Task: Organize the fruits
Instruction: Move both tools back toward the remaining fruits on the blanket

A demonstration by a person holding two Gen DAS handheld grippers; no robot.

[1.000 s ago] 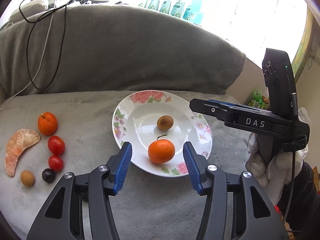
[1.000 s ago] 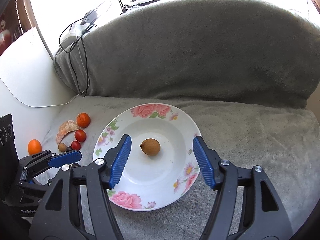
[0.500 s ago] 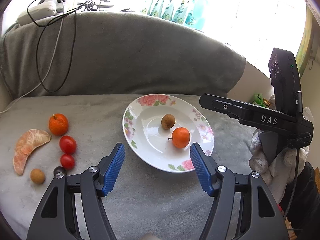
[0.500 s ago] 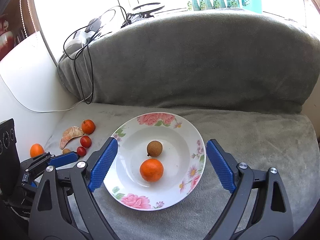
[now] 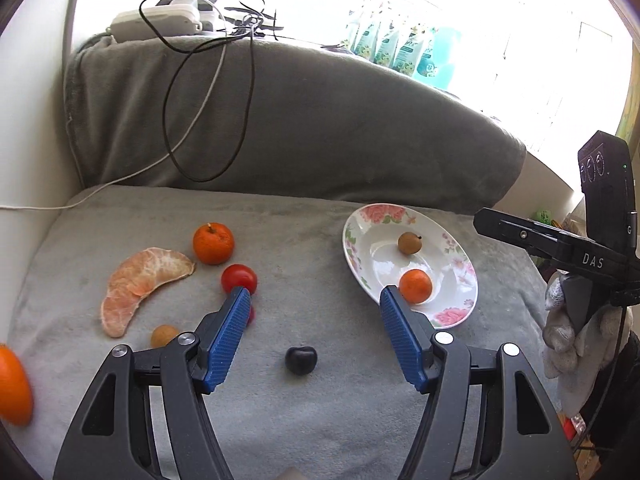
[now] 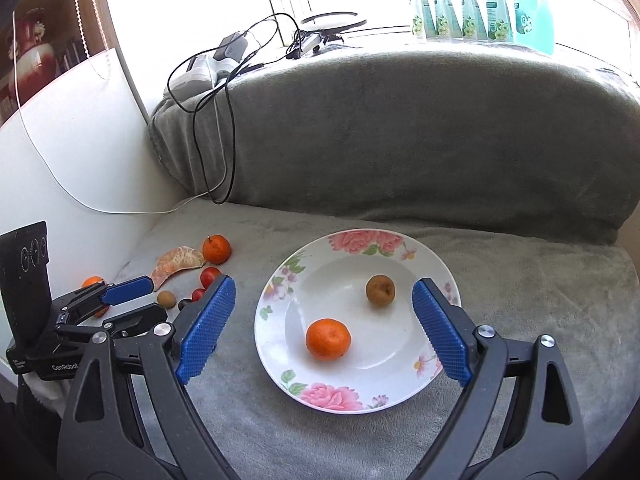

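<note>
A flowered white plate [image 6: 340, 292] holds a tangerine [image 6: 328, 339] and a brown longan [image 6: 380, 289]. My right gripper [image 6: 324, 286] hangs open over the plate's near side, touching neither fruit. My left gripper [image 5: 315, 296] is open over the grey blanket left of the plate [image 5: 380, 264], with a dark cherry [image 5: 301, 360] lying loose between its fingers. Beyond it lie a red tomato [image 5: 239, 279], a tangerine [image 5: 213, 243], a peeled half tangerine [image 5: 140, 284] and a small longan [image 5: 164, 335]. A second red tomato is mostly hidden behind the left finger.
An orange fruit [image 5: 14, 384] sits at the blanket's left edge by the white wall. The blanket-covered backrest [image 6: 400, 140] rises behind, with cables [image 6: 212, 120] draped over its left end. Bottles [image 6: 480, 4] stand on the sill. A gloved hand [image 5: 568, 328] holds the right gripper.
A tangerine now lies on the plate beside the longan. My left gripper has swung left from the plate to the loose fruits. The right jaws have widened and drawn back.
</note>
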